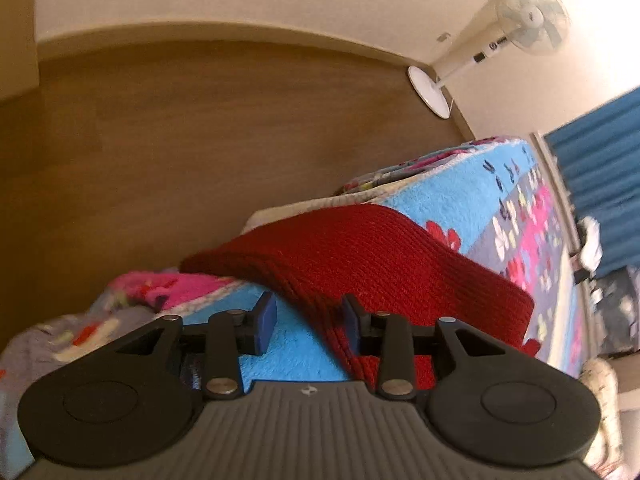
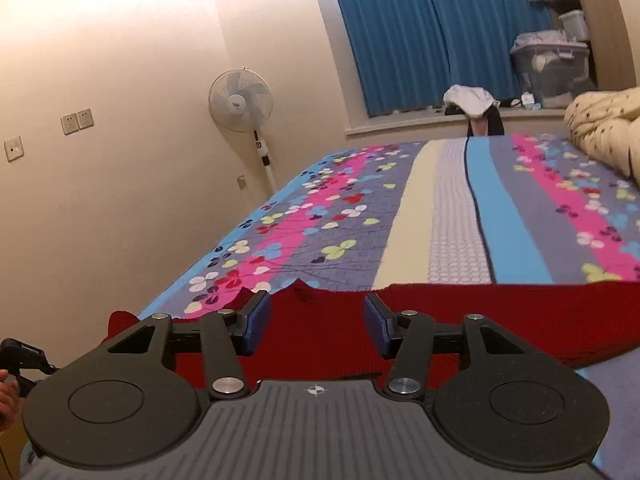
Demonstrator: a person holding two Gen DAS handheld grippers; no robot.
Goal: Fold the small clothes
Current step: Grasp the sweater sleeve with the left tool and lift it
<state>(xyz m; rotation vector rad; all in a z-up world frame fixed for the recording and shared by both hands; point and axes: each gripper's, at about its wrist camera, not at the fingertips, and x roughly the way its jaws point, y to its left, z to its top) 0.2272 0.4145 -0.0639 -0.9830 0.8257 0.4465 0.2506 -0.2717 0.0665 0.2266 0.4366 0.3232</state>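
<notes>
A dark red knitted garment (image 1: 360, 256) lies on the flowered bedspread (image 1: 480, 184) near the bed's edge. In the left wrist view my left gripper (image 1: 310, 322) is open; the garment's folded edge runs between its blue pads, nearer the right pad (image 1: 350, 320). In the right wrist view the same red garment (image 2: 500, 316) stretches across the near end of the bed. My right gripper (image 2: 316, 322) is open just above it, with red cloth showing between the fingers.
A white standing fan (image 2: 242, 100) stands by the wall left of the bed. Blue curtains (image 2: 420, 28) hang behind. A cream duvet (image 2: 600, 128) is heaped at the far right of the bed. A wooden floor (image 1: 180, 140) lies beside the bed.
</notes>
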